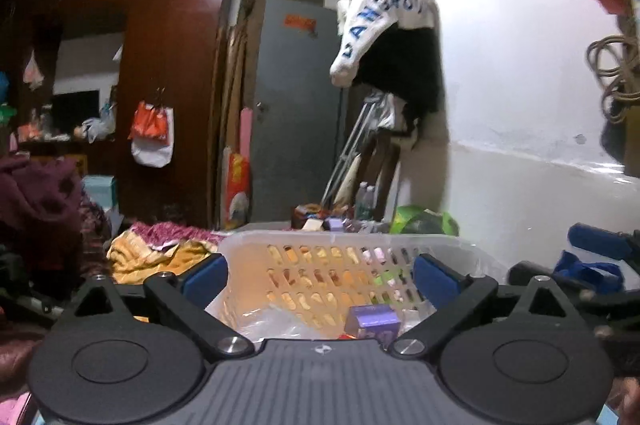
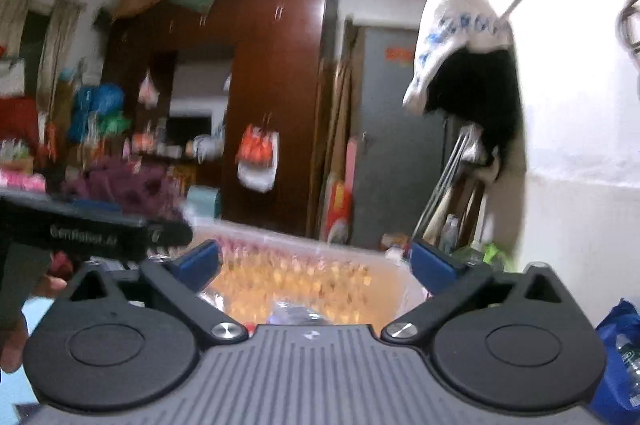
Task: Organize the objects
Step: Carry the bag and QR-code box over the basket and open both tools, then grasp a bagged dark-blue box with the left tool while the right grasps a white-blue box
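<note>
Both grippers, left [image 1: 320, 277] and right [image 2: 316, 265], had jaws wide apart and empty, facing the basket [image 1: 344, 245]. Seemingly between picks; next, choosing an item such as the purple box [image 1: 372, 321].

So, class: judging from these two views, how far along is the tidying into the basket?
Done: a purple box and some clear plastic wrapping already lie in the white basket. In hand: nothing; the left gripper and right gripper are both open and empty in front of the basket. Left: cloth still heaped beside the basket.
</note>
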Motion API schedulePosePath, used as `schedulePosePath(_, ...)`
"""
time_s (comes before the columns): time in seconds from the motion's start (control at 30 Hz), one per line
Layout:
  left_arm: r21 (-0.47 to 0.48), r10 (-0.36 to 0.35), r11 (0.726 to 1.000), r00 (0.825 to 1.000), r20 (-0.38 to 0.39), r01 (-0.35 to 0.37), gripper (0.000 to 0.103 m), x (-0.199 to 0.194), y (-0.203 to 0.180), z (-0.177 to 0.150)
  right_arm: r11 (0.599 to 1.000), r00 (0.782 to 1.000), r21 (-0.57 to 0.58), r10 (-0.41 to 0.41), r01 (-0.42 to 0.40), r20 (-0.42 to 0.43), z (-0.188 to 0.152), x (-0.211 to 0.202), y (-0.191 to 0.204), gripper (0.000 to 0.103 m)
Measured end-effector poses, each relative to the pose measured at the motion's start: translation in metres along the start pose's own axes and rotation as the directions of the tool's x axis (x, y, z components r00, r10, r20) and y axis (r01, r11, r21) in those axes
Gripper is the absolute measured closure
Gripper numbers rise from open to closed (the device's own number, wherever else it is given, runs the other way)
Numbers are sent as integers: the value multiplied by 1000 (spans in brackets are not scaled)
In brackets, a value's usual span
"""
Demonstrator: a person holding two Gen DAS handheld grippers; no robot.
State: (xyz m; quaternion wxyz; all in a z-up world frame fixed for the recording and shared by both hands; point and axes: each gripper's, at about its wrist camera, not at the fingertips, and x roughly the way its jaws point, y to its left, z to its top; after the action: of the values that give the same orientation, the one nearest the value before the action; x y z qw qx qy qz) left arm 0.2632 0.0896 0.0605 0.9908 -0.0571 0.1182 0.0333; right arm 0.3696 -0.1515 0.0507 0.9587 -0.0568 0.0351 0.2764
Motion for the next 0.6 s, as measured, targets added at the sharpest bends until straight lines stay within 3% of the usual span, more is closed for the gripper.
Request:
schedulePosePath(0.1, -16, -54, 998, 996, 71, 56, 0, -35, 7, -11, 999, 999, 4, 39, -39, 6, -10, -36, -2, 0)
schedulePosePath(0.17, -21, -66, 997, 993, 93, 68, 0, -61, 14, -25, 1000, 1000, -18, -2, 2, -25, -28, -62, -1, 0)
schedulePosePath(0.3, 34, -30, 999, 1000, 2, 30, 0, -100, 24, -65, 998, 993, -31, -49, 46, -107, -70, -92, -6, 0)
schedulePosePath(0.43, 92, -3, 996, 998, -64, 9, 1, -114, 28, -98, 993, 951, 108, 74, -43, -299, -90, -82, -22, 0)
schedulePosePath(0.6, 116, -32, 992, 986, -166, 52, 9, -110, 26, -114, 998, 931, 61, 40, -19, -363, -98, -68, -15, 0)
